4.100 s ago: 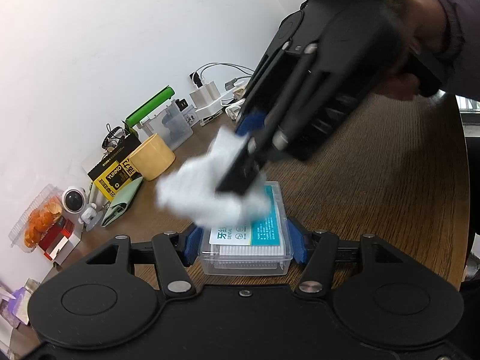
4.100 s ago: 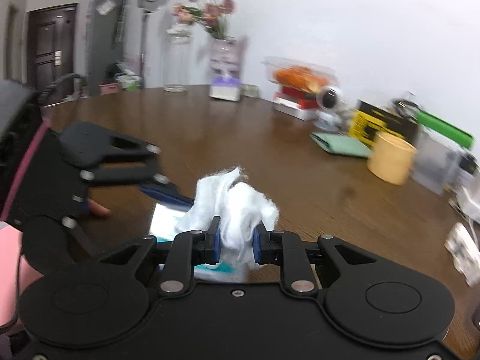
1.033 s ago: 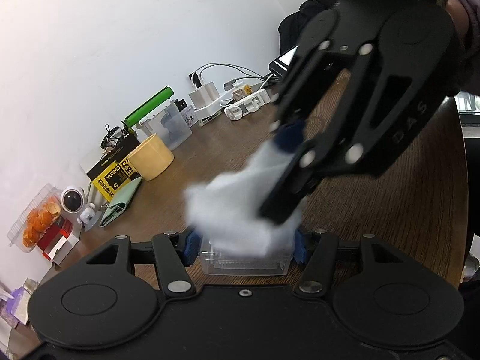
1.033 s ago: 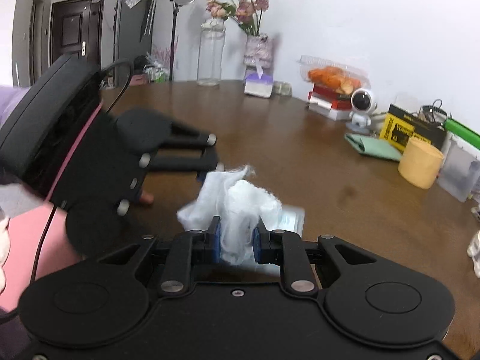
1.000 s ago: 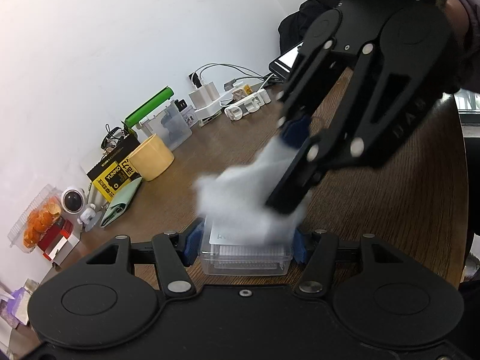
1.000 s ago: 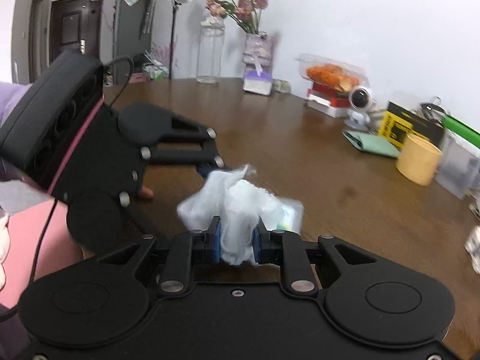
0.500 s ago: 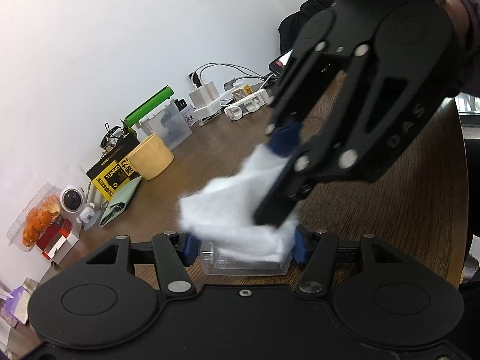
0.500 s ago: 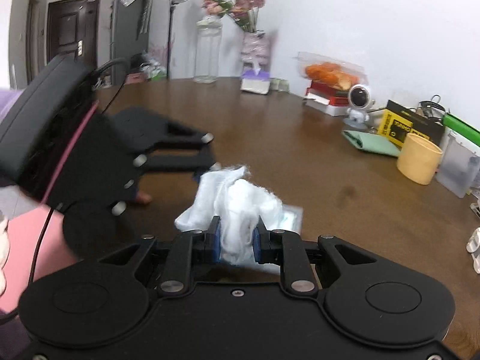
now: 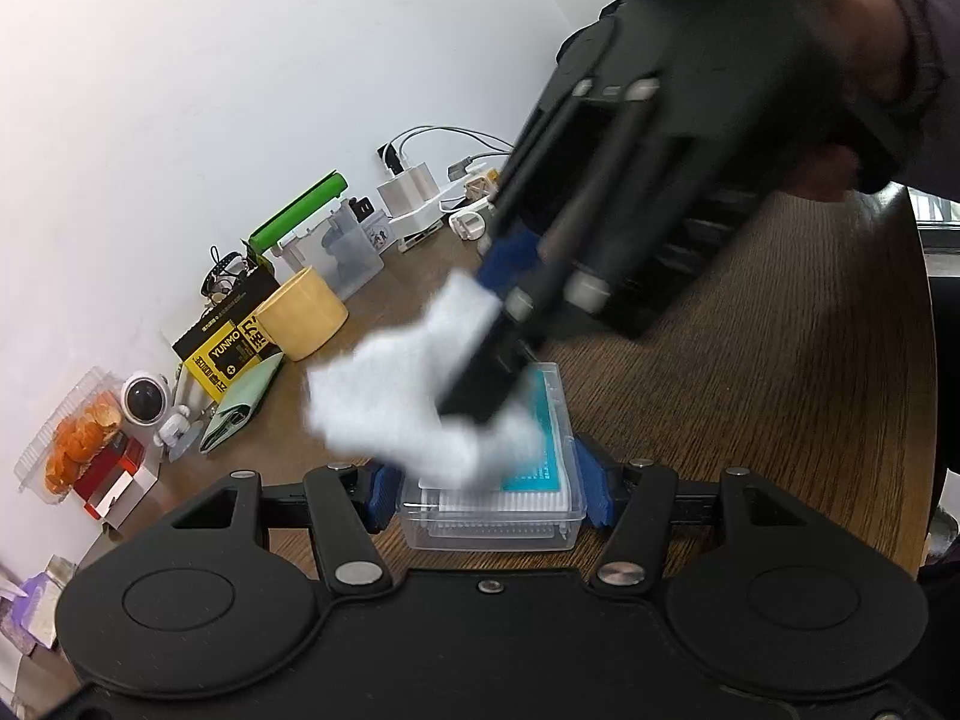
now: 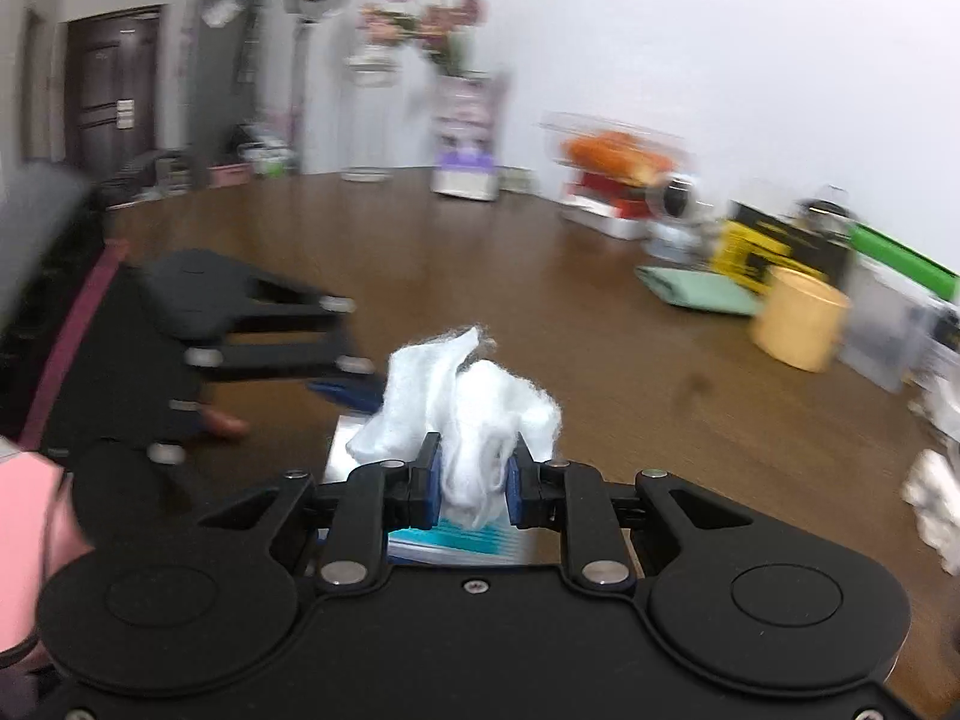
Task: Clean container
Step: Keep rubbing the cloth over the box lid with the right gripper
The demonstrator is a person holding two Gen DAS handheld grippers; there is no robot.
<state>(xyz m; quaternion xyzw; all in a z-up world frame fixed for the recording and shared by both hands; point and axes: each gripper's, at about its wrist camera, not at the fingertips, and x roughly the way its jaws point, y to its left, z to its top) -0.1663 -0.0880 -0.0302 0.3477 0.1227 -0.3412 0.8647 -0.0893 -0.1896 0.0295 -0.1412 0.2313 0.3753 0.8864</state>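
1. Here, the brown wooden table (image 9: 780, 372) carries every item in view; its grain shows clearly on the right side of the left wrist view.
2. The right hand-held gripper (image 10: 474, 477) is closed on a white wad of cloth (image 10: 474, 414). In the left wrist view this hand-held gripper reaches down from the upper right, motion-blurred, and presses the wad onto the container lid.
3. The left hand-held gripper (image 9: 489, 489) clamps the clear plastic container (image 9: 510, 516) between its blue pads (image 9: 594, 486), one pad on each short side. The container rests on the table directly ahead of this hand-held gripper.
4. The container has a teal-and-white label (image 9: 543, 456) on its lid. The wad covers the left and middle part of the lid; the right edge and near edge remain exposed. A row of thin white items shows through the near wall.
5. Along the wall, left of the work area, stand a yellow cylindrical cup (image 9: 303, 321), a black-and-yellow box marked YUNMO (image 9: 231, 348), a pale green pouch (image 9: 240, 408) and a small white robot-shaped camera (image 9: 147, 405).
6. Farther back stand a clear bin with a green bar (image 9: 300, 210) above it and a white charger (image 9: 408, 189) with cables.
7. The right wrist view is motion-blurred; background detail there is unreadable.
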